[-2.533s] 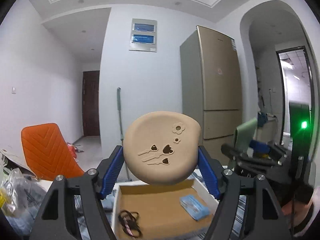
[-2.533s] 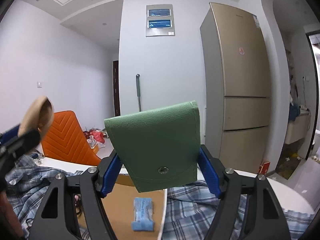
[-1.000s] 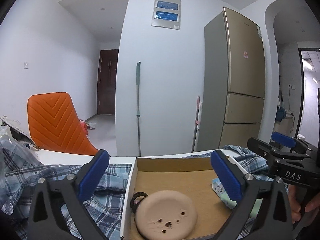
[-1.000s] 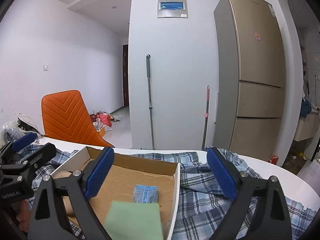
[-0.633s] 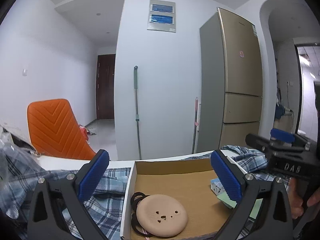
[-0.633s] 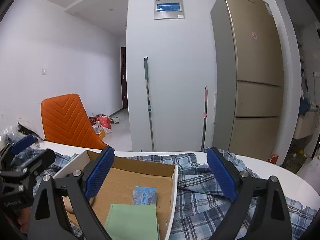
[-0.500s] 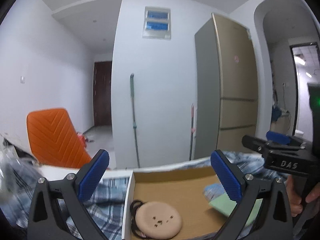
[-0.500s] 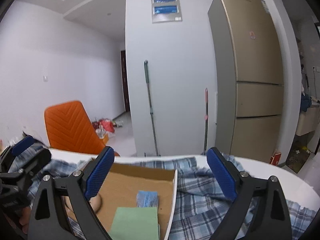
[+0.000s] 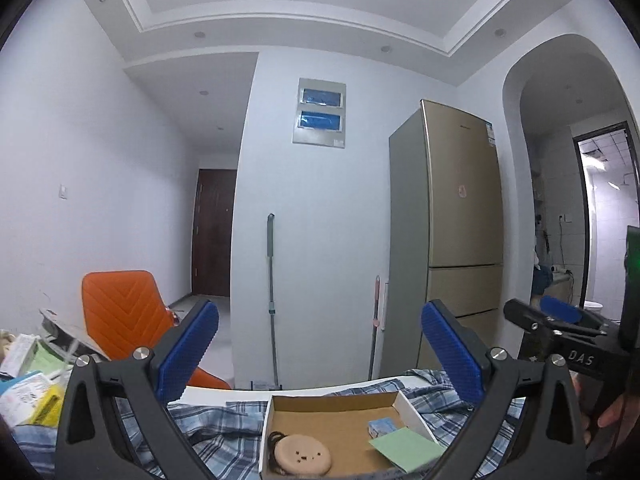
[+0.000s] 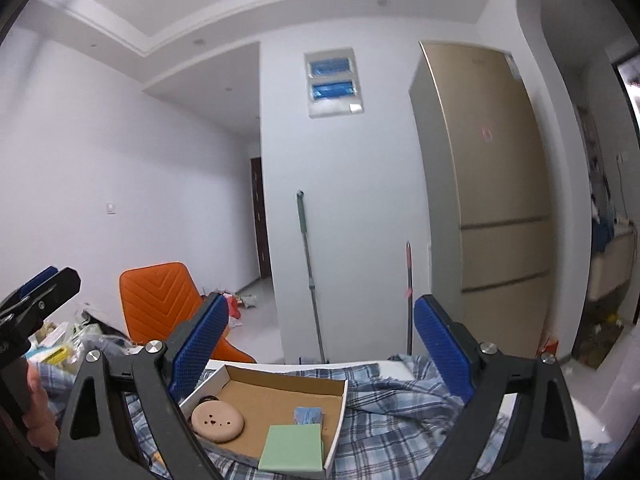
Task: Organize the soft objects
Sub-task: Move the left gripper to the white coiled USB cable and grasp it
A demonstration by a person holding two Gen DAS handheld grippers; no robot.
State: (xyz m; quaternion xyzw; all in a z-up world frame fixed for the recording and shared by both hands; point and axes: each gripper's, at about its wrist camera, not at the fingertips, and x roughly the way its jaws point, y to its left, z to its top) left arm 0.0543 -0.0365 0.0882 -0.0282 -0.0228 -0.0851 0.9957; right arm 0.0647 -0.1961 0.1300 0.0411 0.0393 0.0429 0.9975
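Two grippers are held level above a table, both with blue-padded jaws spread wide and nothing between them. Seen from the left gripper (image 9: 320, 344), an open cardboard box (image 9: 332, 404) sits below on a blue plaid cloth (image 9: 216, 424). Inside the box, a round tan pouch (image 9: 302, 459) lies at the near left, resting on a black looped cord (image 9: 274, 440). A flat green pouch (image 9: 404, 448) lies at the near right, just beside a small blue packet (image 9: 382, 426). Seen from the right gripper (image 10: 321, 344), the same box (image 10: 340, 412) holds the tan pouch (image 10: 218, 424) at left and the green pouch (image 10: 294, 446) against the near right wall, with the packet (image 10: 308, 415) touching its far edge. Behind the table stand an orange chair (image 10: 160, 300), a mop (image 10: 308, 264) leaning on a white wall, and a gold fridge (image 10: 488, 184).
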